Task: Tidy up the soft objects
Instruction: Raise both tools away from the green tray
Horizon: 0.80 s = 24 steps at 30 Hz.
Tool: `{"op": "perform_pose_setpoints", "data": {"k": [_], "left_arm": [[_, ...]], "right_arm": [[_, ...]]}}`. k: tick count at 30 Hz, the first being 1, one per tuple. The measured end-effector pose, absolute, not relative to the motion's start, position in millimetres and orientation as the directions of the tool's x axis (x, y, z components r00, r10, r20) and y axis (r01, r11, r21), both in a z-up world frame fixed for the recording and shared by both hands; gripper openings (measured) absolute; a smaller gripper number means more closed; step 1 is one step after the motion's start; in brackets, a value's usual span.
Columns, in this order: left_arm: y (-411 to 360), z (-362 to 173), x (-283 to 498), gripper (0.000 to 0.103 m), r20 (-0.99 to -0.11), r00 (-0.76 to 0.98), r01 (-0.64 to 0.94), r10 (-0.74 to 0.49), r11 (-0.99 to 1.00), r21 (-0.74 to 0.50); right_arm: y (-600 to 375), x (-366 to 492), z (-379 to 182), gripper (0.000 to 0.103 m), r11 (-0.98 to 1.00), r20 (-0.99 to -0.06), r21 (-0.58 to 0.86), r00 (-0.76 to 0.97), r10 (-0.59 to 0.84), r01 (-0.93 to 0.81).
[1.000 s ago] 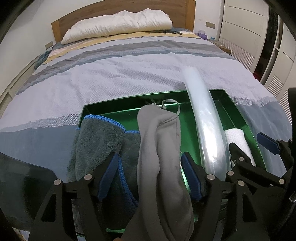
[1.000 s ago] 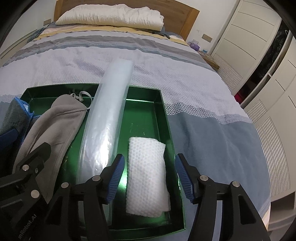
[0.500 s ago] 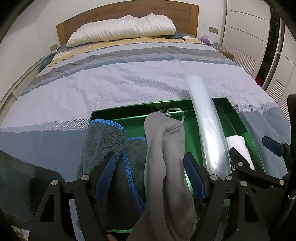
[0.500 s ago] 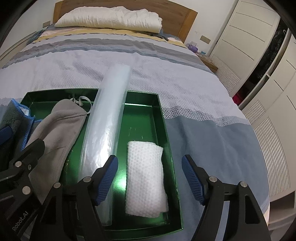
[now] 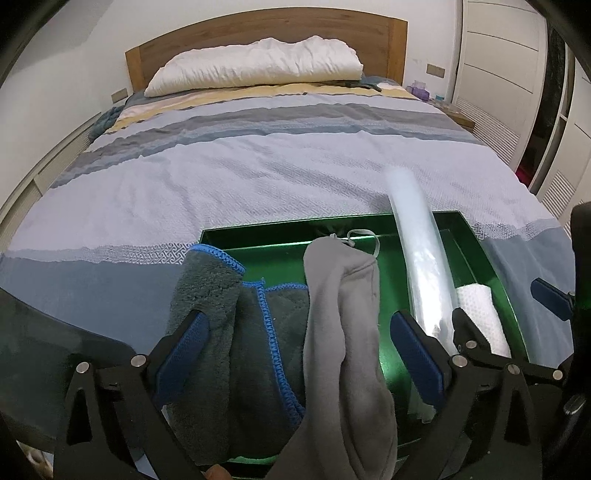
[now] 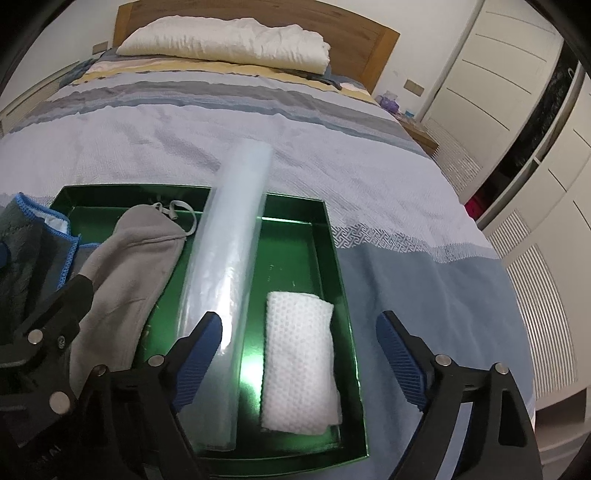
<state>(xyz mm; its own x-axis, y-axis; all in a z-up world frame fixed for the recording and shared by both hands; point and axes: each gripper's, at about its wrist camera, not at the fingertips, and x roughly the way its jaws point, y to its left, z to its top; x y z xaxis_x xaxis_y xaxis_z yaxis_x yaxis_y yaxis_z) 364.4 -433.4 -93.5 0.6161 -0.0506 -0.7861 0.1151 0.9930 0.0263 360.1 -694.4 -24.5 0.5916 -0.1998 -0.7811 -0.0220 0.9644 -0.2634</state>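
Observation:
A green tray (image 5: 266, 243) (image 6: 332, 258) lies on the bed. In it lie a dark grey towel with blue edging (image 5: 221, 314) (image 6: 22, 251), a grey drawstring pouch (image 5: 343, 314) (image 6: 125, 258), a long clear plastic roll (image 5: 421, 258) (image 6: 229, 240) and a folded white cloth (image 5: 480, 314) (image 6: 299, 347). My left gripper (image 5: 299, 339) hangs over the towel and pouch. Its jaws are opening, and the pads stand clear of both. My right gripper (image 6: 299, 328) straddles the white cloth and the roll's near end. Its jaws are opening too, and the pads touch nothing.
The bed's striped blue-grey cover (image 5: 258, 177) stretches back to a white pillow (image 5: 258, 66) and a wooden headboard (image 6: 351, 33). White wardrobe doors (image 6: 498, 55) and a nightstand (image 6: 417, 129) stand along the right side.
Both grippers' jaws have spread wider, away from the pouch and the white cloth. The soft things in the tray have stayed where they were.

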Motion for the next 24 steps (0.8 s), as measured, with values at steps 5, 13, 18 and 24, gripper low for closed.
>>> {"op": "perform_pose_setpoints", "data": {"k": [5, 13, 18, 24], "left_arm": [[-428, -92, 365, 0.098, -0.784, 0.618, 0.105, -0.061, 0.994, 0.005], [-427, -86, 364, 0.098, -0.775, 0.626, 0.118, -0.088, 0.993, -0.017], [-429, -81, 362, 0.098, -0.766, 0.637, 0.12, -0.088, 0.993, -0.015], [-427, -75, 360, 0.099, -0.757, 0.65, 0.105, -0.07, 0.994, -0.002]], "right_arm": [[-691, 359, -21, 0.096, 0.962, -0.768, -0.272, 0.607, -0.201, -0.026], [-687, 354, -15, 0.102, 0.956, -0.748, -0.293, 0.629, -0.214, -0.024], [-687, 351, -12, 0.103, 0.954, -0.742, -0.3, 0.632, -0.222, -0.017], [-690, 349, -8, 0.103, 0.954, -0.741, -0.299, 0.632, -0.229, -0.005]]}}
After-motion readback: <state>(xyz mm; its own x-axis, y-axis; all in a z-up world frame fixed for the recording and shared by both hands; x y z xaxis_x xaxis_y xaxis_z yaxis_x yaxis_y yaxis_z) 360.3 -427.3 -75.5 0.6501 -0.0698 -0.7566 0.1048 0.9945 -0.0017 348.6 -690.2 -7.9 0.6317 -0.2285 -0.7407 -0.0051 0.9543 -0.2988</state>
